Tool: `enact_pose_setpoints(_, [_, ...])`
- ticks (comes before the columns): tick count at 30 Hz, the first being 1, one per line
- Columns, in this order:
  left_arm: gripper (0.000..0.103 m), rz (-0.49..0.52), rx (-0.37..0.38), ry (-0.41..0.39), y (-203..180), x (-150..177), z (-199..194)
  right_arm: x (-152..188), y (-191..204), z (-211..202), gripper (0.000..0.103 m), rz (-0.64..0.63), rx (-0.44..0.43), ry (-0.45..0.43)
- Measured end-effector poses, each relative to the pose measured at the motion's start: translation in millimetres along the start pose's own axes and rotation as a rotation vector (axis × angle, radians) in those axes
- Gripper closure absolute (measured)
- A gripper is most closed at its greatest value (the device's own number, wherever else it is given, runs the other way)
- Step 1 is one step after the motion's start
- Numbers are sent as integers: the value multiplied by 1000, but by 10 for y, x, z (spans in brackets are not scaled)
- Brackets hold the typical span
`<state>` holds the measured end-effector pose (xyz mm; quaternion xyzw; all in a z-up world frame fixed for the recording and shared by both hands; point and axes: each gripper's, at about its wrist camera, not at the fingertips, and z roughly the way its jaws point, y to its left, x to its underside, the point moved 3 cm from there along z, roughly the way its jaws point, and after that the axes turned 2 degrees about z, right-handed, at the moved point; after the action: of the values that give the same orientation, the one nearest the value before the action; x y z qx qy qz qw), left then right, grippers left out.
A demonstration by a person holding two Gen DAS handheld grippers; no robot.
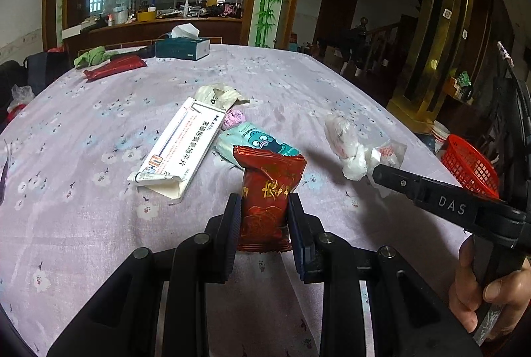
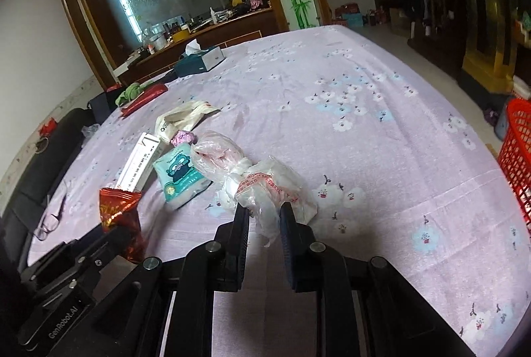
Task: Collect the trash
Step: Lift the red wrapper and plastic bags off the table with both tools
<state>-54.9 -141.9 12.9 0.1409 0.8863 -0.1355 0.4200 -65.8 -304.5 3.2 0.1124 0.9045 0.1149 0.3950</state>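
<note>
left gripper (image 1: 264,201): jaws pulled in tight on the red snack wrapper (image 1: 268,191), one pad on each side of its lower half, so it's properly pinched. The torn top edge sticks up past the fingertips.

right gripper (image 2: 264,211): narrow gap, with the clear plastic bag (image 2: 265,187) bunched up between the two fingers. Looks like it's squeezing the loose end of the bag; the knotted bulk sits just ahead of the tips on the cloth.

hand (image 1: 491,294): seen from the left wrist cam, wrapped around the right gripper's handle.

other trash: just ahead of the left gripper there's a teal tissue pack (image 1: 255,142) with a cartoon on it, touching the top of the red wrapper in that view. Left of that, a white medicine box (image 1: 176,151), and past it a crumpled paper bag (image 1: 220,96) and a small pink wad (image 1: 234,118).

red basket (image 2: 516,157): off to the right of the right gripper, beyond the table edge.

table (image 2: 381,131): lilac flower-print cloth, everything sits on it.

far end: tissue box (image 1: 182,46), well away from both grippers.

glasses (image 2: 51,219): left of the right gripper, near the table edge.
</note>
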Motion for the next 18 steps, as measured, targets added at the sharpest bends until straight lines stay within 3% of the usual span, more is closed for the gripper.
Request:
enact_pose_setpoints(8, [77, 24, -19, -10, -24, 3, 1, 11, 127, -61, 84, -84, 71, -62])
enact_pose_setpoints(18, [77, 26, -20, -12, -32, 9, -4, 17, 120, -63, 84, -89, 91, -69])
